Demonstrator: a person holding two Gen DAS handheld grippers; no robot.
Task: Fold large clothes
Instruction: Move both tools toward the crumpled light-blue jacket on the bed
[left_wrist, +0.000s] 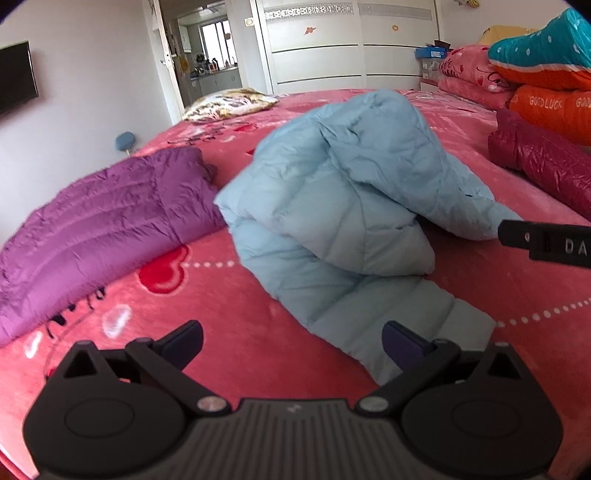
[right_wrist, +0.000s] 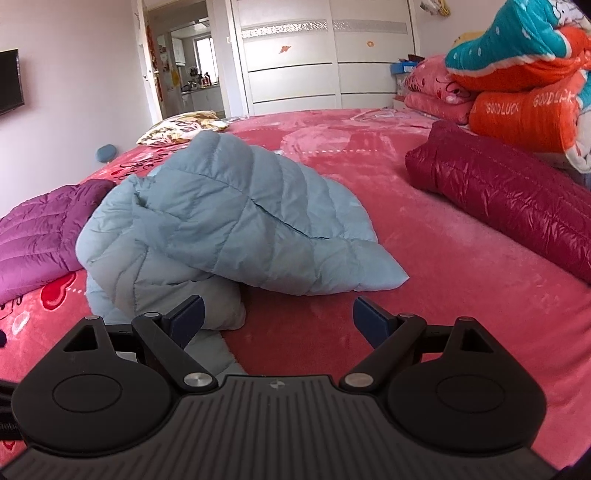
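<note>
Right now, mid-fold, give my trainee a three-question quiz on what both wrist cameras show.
1. True or false: the left tool is shut on the light blue down jacket.
2. Which garment lies left of the blue jacket? A) purple jacket B) dark red jacket C) orange quilt
3. Fill in: the right tool is ____.

Key: 1 false, its jaws stand apart, holding nothing; 2 A; 3 open.

A wide bed (right_wrist: 424, 258) under a pink plush blanket fills the room. Behind it stands a white sliding wardrobe (right_wrist: 325, 62). An open doorway (left_wrist: 207, 55) shows a daylit kitchen window. A dark television (left_wrist: 14, 77) hangs on the pale wall.
</note>
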